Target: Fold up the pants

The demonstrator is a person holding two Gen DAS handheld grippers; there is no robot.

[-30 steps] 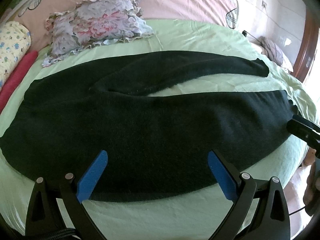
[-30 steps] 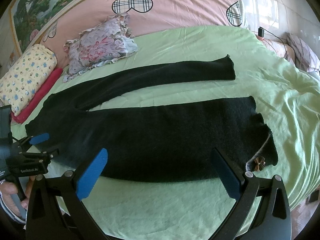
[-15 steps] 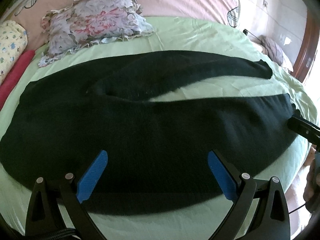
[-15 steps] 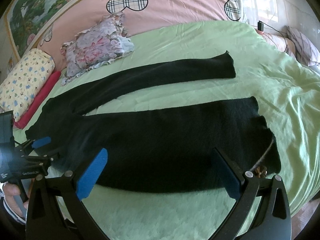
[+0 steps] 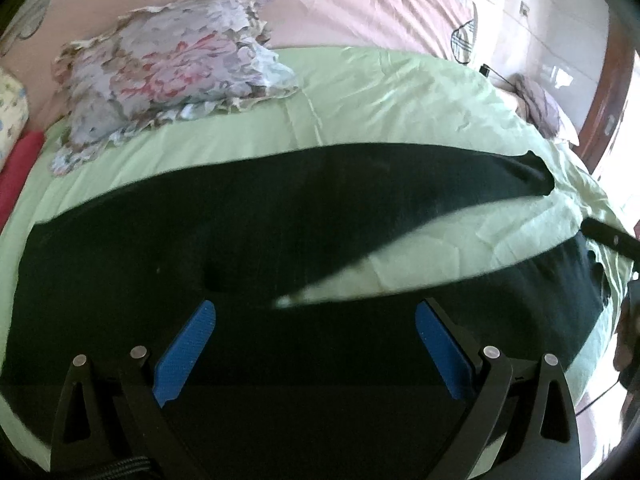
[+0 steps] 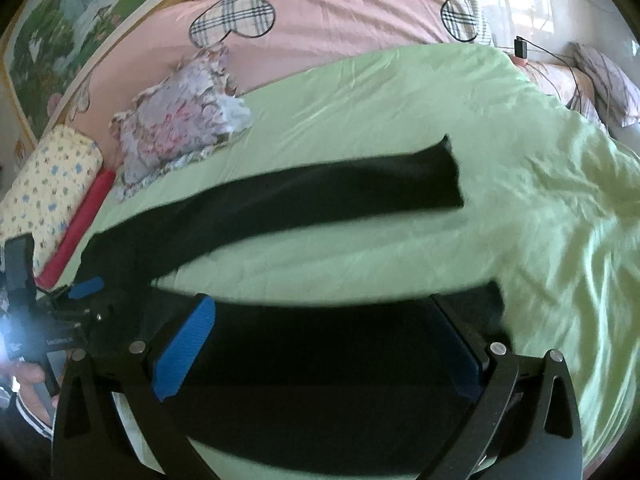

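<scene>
Black knit pants: one pair, two legs, laid flat across the green sheet. Legs part in a narrow V; far leg runs out toward 2 o'clock in your right wrist view, near leg passes straight under the jaws at 6 o'clock.

Your left gripper: one, jaws spread wide, two blue pads flanking black cloth near the crotch, with nothing pinched. Whether the tips touch the fabric, cannot tell.

Your right gripper: one, jaws spread wide over the near leg close to its cuff. Near pad in shadow. Contact with cloth: cannot tell.

Each gripper shows in the other's view: left gripper at 9 o'clock of the right wrist view, right gripper's black tip at 3 o'clock of the left wrist view.

Counts elsewhere: one ruffled floral pillow at 11 o'clock, one yellow print pillow, one red roll beside it, one pink quilt with plaid hearts along the head of the bed.

Edges: far leg's cuff lies square, well clear of the floral pillow. Bare green sheet lies between the two legs, and a broad band of it beyond the far leg up to the quilt. Sheet rumpled at 3 o'clock past the cuffs.
</scene>
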